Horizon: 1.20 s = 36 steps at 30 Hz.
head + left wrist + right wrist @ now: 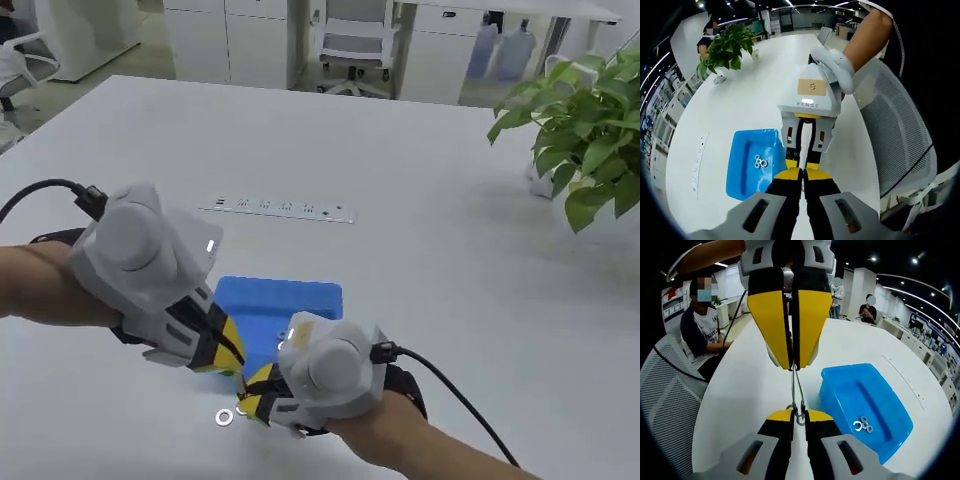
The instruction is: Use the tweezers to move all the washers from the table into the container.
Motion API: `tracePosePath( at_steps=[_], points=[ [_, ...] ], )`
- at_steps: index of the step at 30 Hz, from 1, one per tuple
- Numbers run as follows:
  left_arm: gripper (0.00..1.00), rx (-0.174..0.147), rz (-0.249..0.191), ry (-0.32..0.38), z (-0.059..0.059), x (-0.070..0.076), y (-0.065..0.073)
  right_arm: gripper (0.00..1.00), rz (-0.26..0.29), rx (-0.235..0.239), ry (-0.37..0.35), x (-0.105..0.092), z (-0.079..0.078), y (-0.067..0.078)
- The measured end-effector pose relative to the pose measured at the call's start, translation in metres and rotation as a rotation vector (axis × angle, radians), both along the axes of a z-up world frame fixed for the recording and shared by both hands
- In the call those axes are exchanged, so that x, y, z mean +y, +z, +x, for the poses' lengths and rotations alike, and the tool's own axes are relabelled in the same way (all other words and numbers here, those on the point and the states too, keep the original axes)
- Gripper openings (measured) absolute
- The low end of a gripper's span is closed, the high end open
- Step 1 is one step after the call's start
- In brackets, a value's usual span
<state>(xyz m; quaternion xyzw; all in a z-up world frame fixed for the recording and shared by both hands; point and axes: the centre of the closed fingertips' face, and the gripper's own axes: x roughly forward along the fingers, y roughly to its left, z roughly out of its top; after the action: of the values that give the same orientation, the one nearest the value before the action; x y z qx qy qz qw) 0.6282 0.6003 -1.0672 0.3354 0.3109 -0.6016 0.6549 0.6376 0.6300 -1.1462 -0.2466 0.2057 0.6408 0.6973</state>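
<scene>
My two grippers face each other, jaw tips almost meeting just left of the blue container (290, 300). The left gripper (802, 172) is shut on the thin metal tweezers (796, 387), which run from its yellow jaws toward the right gripper (800, 415). The right gripper's jaws close around the tweezers' far end, where a washer (800, 418) sits. I cannot tell whether the tips grip that washer. Several washers (863, 425) lie inside the container (745, 170). Two more washers (226, 416) rest on the white table under the right gripper (250, 392).
A white power strip (277, 209) lies beyond the container. A potted plant (590, 130) stands at the table's right edge. An office chair (355, 45) is behind the far edge, and a mesh chair (895, 130) is by the near side. People sit in the background.
</scene>
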Motion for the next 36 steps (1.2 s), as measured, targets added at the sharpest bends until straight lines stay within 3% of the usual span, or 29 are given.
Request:
tracePosePath(
  at_steps=[17, 36],
  points=[
    [0.05, 0.007, 0.000, 0.017, -0.001, 0.005, -0.013, 0.11, -0.033, 0.003, 0.035, 0.003, -0.002, -0.014],
    [0.05, 0.030, -0.038, 0.054, 0.004, 0.001, -0.011, 0.09, -0.044, 0.041, 0.007, 0.002, 0.001, -0.017]
  ],
)
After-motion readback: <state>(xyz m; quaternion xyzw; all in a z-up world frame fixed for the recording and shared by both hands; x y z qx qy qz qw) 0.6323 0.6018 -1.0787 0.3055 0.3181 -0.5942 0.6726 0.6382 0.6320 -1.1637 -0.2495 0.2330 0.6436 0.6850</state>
